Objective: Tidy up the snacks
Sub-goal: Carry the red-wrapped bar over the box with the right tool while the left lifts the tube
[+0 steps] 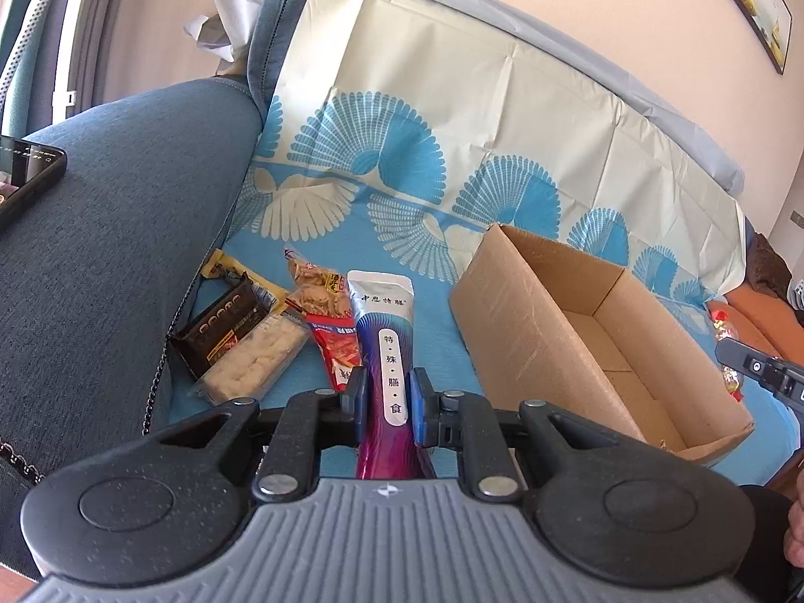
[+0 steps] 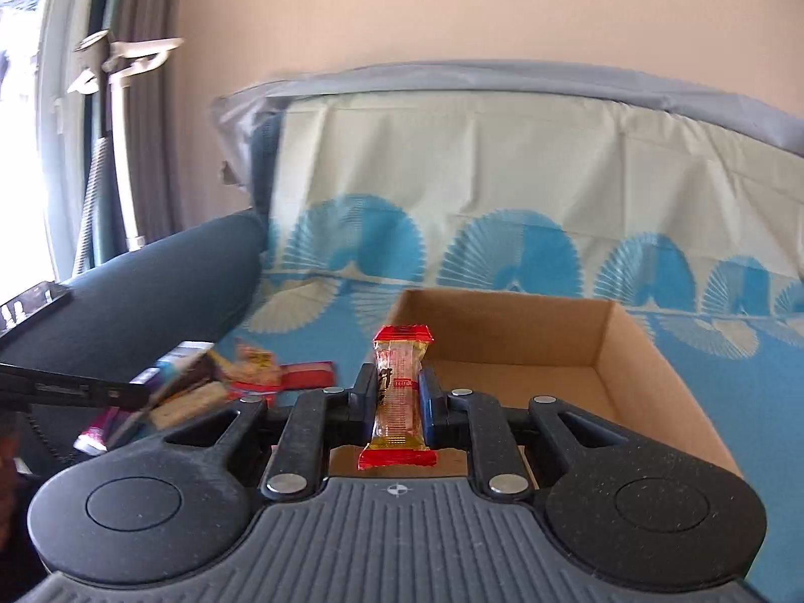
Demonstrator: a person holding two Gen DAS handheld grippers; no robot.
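Snacks: R gripper point(image 2: 397, 392) clamped on red-gold bar point(image 2: 399, 392), long axis upright; empty box point(image 2: 653, 352) just beyond, frame center-right. L gripper point(image 1: 387, 402) clamped on purple pouch point(image 1: 384, 341).

A: What colour is the box point(image 1: 512, 331)?

B: Plain brown cardboard. The cloth point(image 1: 432, 161) under and behind it is bright blue lower down and cream above, with blue and cream fan shapes.

A: And the packets left of the box?

B: The pouch point(image 1: 384, 341) is silver at the top, then purple into magenta, with a white label strip. Beside it a red pack point(image 1: 337, 346), a dark brown one point(image 1: 221, 326), and a clear one point(image 1: 256, 362) with pale pieces.

A: The bar point(image 2: 400, 397) in front of the box?

B: Clear gold wrapper, red ends (lettering too blurred). Sofa arm point(image 1: 120, 231): dark blue.
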